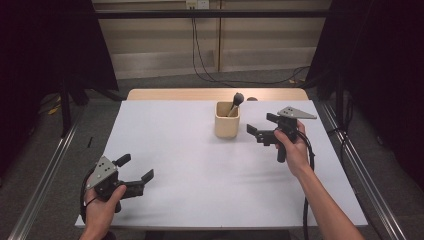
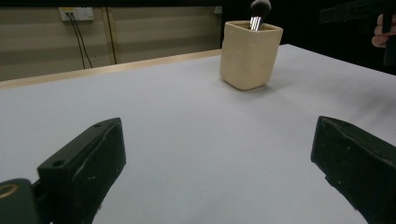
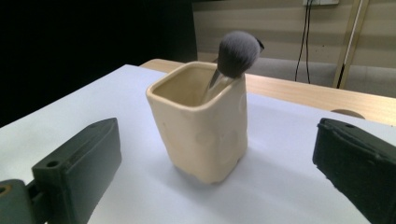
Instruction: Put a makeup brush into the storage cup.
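A cream square cup (image 1: 227, 120) stands on the white table (image 1: 190, 165) toward the back, right of centre. A makeup brush (image 1: 236, 102) with a dark fluffy head leans inside it, head up. My right gripper (image 1: 262, 126) hovers just right of the cup, open and holding nothing. In the right gripper view the cup (image 3: 201, 123) and brush (image 3: 236, 52) sit close ahead between the spread jaws. My left gripper (image 1: 135, 168) is open and empty near the front left corner; in its view the cup (image 2: 249, 54) stands far off.
A bare wooden strip (image 1: 215, 94) runs along the table's far edge. Black cables (image 1: 205, 55) hang down the wall behind. Dark stands and curtains flank both sides. A metal rail (image 1: 45, 185) borders the table on the left and another on the right.
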`<state>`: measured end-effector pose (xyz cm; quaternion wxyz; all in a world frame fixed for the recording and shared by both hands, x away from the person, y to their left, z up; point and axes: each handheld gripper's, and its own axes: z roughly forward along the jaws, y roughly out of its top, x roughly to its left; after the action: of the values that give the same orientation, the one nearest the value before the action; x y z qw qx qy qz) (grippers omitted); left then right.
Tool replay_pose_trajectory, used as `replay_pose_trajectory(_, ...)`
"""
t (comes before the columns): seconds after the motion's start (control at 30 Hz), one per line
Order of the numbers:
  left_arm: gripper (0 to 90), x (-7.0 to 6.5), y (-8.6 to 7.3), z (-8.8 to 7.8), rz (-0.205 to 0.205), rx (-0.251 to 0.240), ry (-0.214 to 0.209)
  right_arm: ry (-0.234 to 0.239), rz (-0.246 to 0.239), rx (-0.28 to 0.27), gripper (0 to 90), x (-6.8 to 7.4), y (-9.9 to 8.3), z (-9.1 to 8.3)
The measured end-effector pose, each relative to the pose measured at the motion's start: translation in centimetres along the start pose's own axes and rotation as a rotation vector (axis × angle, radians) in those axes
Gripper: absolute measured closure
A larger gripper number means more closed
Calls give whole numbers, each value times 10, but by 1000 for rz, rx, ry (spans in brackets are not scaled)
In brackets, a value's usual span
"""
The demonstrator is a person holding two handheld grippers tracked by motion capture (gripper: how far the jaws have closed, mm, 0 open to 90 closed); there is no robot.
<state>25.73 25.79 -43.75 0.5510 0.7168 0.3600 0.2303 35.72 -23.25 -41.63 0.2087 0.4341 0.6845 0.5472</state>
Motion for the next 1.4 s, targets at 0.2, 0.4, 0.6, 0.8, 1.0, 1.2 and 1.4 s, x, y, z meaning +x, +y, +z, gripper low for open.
replay_pose_trajectory(0.2, 31, 0, 1, 1, 3, -1, -2, -4, -1, 15, 1, 0, -8, -8)
replay_pose_trajectory(0.4, 31, 1, 0, 0, 3, -1, 1, -19, 3, 11, 0, -1, -11, -18)
replay_pose_trajectory(0.6, 31, 1, 0, -3, 4, 0, 7, -37, -1, 15, 0, -3, -19, -27)
replay_pose_trajectory(0.8, 31, 1, 0, -3, 4, 2, 7, -43, 7, -1, 0, -3, -23, -37)
replay_pose_trajectory(1.0, 31, 0, -1, -4, -3, -1, 7, -49, 7, -6, 0, -1, -28, -47)
replay_pose_trajectory(1.2, 31, 0, -1, -4, 0, 0, 7, -55, -5, -21, 1, 0, -33, -56)
replay_pose_trajectory(1.4, 31, 0, -1, -5, 0, 3, 10, -67, -2, -26, 1, 0, -38, -67)
